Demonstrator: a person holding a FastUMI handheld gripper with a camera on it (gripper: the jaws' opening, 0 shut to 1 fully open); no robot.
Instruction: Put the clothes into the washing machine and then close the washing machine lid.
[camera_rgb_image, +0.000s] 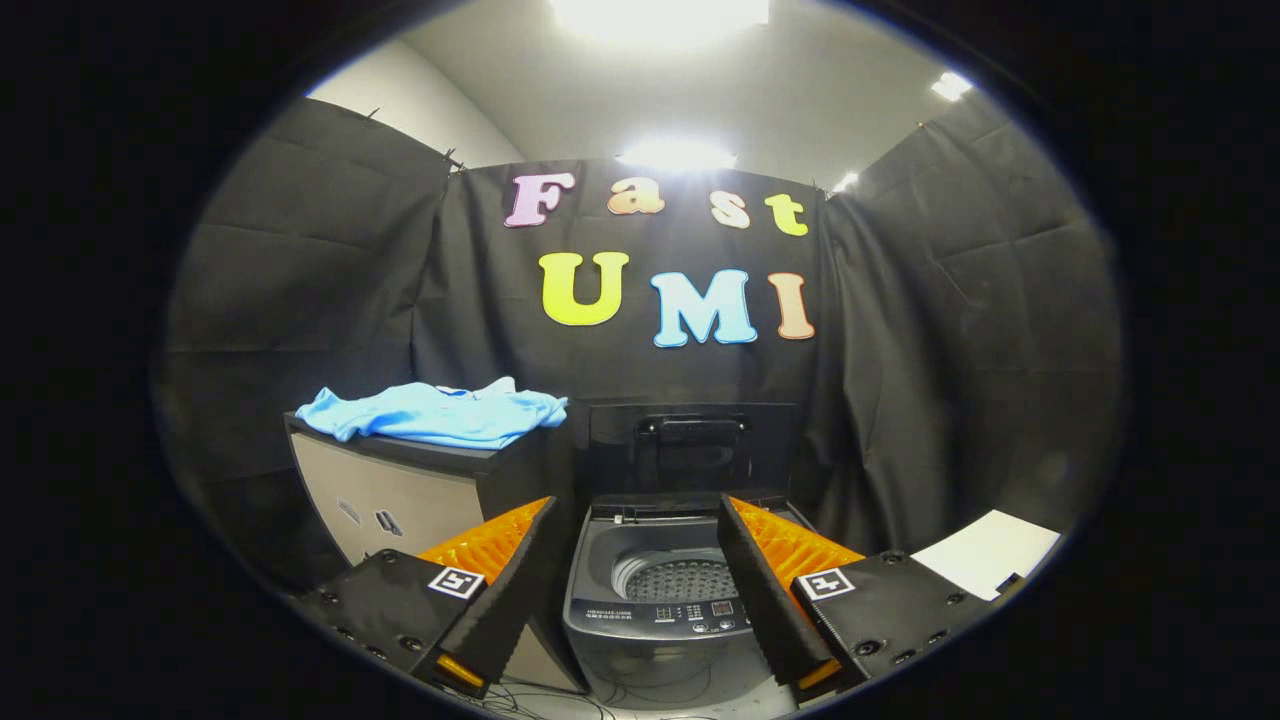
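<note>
A light blue garment (440, 413) lies crumpled on top of a cabinet (400, 490), beyond my left finger. To the cabinet's right stands a small grey top-loading washing machine (660, 615). Its dark lid (692, 447) is raised upright at the back, and the perforated drum (675, 578) holds nothing that I can see. My gripper (635, 545) is open, and nothing is held between its fingers. The washer's opening lies just ahead of the fingers, seen through the gap between them.
Black cloth walls close in the booth on three sides. A white sheet (985, 552) lies on a surface to the right of the washer. Thin cables (600, 700) trail on the floor in front of the machine.
</note>
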